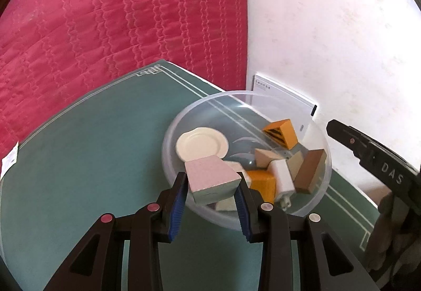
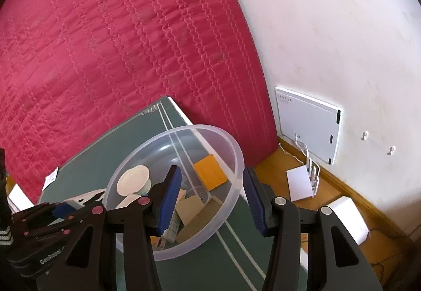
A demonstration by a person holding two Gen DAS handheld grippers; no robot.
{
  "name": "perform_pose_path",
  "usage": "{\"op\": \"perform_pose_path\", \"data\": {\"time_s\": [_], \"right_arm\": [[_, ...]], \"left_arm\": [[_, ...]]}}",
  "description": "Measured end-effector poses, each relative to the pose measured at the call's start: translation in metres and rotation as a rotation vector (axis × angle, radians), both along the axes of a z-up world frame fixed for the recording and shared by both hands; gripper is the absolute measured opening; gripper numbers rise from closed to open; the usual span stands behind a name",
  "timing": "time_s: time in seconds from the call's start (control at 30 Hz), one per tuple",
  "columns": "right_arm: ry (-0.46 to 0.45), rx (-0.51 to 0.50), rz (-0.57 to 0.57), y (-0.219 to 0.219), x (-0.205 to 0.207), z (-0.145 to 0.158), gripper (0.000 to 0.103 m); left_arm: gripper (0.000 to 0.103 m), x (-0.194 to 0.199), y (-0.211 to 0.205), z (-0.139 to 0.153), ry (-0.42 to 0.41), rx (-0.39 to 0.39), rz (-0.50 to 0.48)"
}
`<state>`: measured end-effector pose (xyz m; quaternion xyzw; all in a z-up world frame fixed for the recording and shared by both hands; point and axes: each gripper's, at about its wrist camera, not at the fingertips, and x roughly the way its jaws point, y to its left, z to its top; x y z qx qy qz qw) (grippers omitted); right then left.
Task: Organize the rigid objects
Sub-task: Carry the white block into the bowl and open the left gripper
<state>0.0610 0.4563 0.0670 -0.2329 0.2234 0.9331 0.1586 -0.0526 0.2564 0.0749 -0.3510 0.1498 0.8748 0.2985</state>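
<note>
A: Two tools are in view. Which one carries something?

B: The left tool (image 1: 213, 185). Its blue pads press both sides of a pale pink block (image 1: 210, 180), held just over the near rim of the clear bowl (image 1: 326, 172).

A: And left of that?

B: Bare green bench (image 1: 86, 159), with a red quilted bed (image 1: 118, 15) behind it.

A: What lies in the bowl?

B: From the left: a small cream plate (image 1: 201, 146) leaning on the wall, then an orange block (image 1: 263, 185), a white charger plug (image 1: 282, 179), a beige wedge (image 1: 264, 159), a brown block (image 1: 310, 172), and at the back an orange block with black stripes (image 1: 281, 137).

A: The right tool?

B: The right tool (image 2: 211, 199) straddles the bowl's (image 2: 236, 159) right rim, one finger inside, one outside. The jaws stand apart and the pads do not press the rim, so it grips nothing.

A: Further right?

B: A white wall (image 2: 342, 28) with a white panel (image 2: 307, 122), and wooden floor (image 2: 276, 172) below.
</note>
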Motion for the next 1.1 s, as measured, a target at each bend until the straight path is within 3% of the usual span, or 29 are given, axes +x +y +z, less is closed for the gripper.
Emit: {"op": "perform_pose_path", "data": {"time_s": [0.43, 0.47, 0.6, 0.9, 1.1], "right_arm": [[-0.006, -0.011, -0.002, 0.003, -0.001, -0.004, 0.051], [-0.008, -0.008, 0.000, 0.003, -0.001, -0.005, 0.051], [-0.012, 0.018, 0.004, -0.002, -0.002, -0.007, 0.051], [-0.011, 0.035, 0.007, -0.006, -0.002, -0.007, 0.051], [-0.012, 0.036, 0.006, -0.006, -0.002, -0.007, 0.051]], "left_arm": [[0.038, -0.014, 0.039, -0.003, -0.016, 0.011, -0.058], [0.040, -0.015, 0.040, -0.003, -0.017, 0.013, -0.059], [0.070, -0.014, 0.038, -0.001, 0.004, 0.027, -0.055], [0.076, -0.016, 0.028, -0.003, 0.013, 0.005, -0.010], [0.085, -0.010, 0.029, -0.011, 0.077, -0.082, 0.021]]}}
